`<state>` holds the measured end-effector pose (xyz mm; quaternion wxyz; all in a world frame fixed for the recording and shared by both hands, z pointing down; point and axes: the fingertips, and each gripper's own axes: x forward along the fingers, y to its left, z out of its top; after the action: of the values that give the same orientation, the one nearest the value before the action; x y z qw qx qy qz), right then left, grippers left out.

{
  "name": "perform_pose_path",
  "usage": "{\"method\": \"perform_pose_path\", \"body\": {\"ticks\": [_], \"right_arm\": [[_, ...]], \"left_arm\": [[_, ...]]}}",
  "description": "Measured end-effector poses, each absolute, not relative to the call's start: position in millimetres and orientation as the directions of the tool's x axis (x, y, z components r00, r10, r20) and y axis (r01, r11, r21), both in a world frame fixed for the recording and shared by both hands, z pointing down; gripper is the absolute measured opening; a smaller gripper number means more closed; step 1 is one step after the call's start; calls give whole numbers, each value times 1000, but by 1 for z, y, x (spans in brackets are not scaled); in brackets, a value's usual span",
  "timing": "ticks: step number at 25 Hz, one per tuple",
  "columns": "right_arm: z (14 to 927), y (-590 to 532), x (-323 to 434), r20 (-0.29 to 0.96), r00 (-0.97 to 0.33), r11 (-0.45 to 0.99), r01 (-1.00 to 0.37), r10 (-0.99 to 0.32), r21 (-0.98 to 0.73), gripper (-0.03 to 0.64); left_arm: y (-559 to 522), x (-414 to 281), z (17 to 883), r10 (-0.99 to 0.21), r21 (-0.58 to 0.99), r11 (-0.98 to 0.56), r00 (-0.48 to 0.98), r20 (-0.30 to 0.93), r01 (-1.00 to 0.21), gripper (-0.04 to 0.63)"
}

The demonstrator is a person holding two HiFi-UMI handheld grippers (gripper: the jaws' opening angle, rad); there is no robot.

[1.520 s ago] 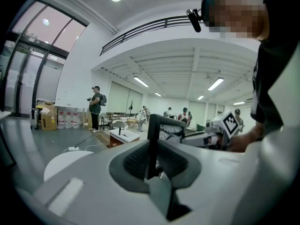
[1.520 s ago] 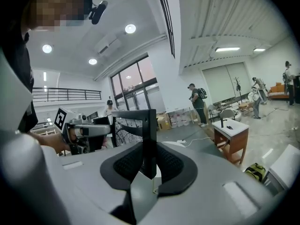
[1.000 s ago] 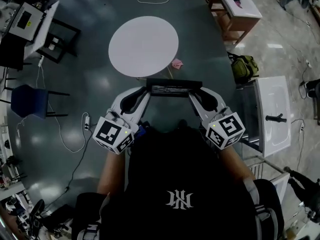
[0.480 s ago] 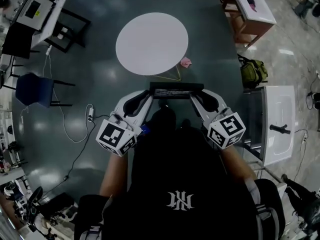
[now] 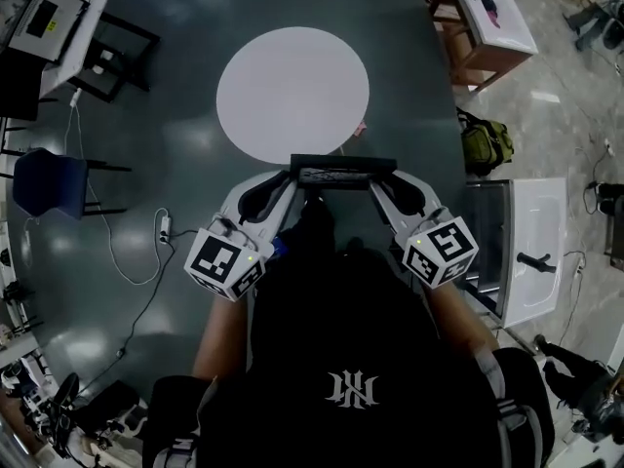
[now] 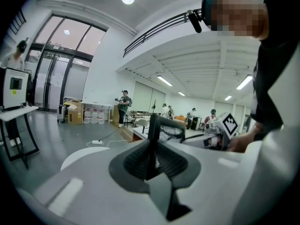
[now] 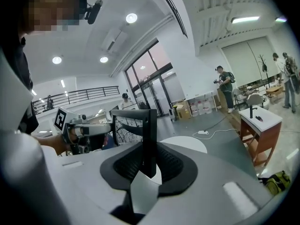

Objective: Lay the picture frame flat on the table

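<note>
Two hand-held tools carry a black rectangular picture frame (image 5: 343, 170) between them, one at each short end. The left tongs (image 5: 293, 179) pinch the frame's left upright edge; in the left gripper view the dark ribbed pads press on the thin bar from both sides. The right tongs (image 5: 382, 179) pinch the right upright edge in the same way, the bar clamped between their pads in the right gripper view. The frame stands upright in the air, so the head view shows only its top edge, a dark strip running left to right. A black-and-white pattern shows inside it in the right gripper view.

From above, the frame lies just at the near rim of the round white surface (image 5: 292, 76), which is bare on top. Whether it is over the rim or short of it I cannot tell. It is not lying on that surface. A small pink thing (image 5: 362, 127) shows at the surface's near right edge. A blue chair (image 5: 44, 185) stands on the dark grey floor (image 5: 175, 144) far to the left, and a green bag (image 5: 485, 145) lies to the right, beside a white rectangular side table (image 5: 546, 213).
</note>
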<state>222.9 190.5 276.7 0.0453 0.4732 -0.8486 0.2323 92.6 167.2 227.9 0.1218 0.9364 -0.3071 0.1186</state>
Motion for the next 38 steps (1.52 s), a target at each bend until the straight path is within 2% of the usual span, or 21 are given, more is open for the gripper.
{"method": "perform_pose_path", "body": {"ticks": [6,13,25,33,38], "right_arm": [[251,116,191,289,-529,449,-841,-798,-301,86],[233,49,163,318,-483,417,-872,-816,-257,86],[247,-14,115,347,-458,410,-888,-818,-206,86],[259,-42,128,374,-449,405,-893,-811,-194,86],[266,-61,129,364,-503,463,-864,-784,-197,86]], "left_arm": [[90,57,216,-581,187,-759,779,237,-623,46],[22,27,204,-564,225,-769,800,203,-599,46],[-43,-23,233,-563,289,-752,806,184,-592,44],[-67,-11,254,-546,324,-748,815,196,-579,41],[-81,-10,258,-593,308,-709,773,226,-634,41]]}}
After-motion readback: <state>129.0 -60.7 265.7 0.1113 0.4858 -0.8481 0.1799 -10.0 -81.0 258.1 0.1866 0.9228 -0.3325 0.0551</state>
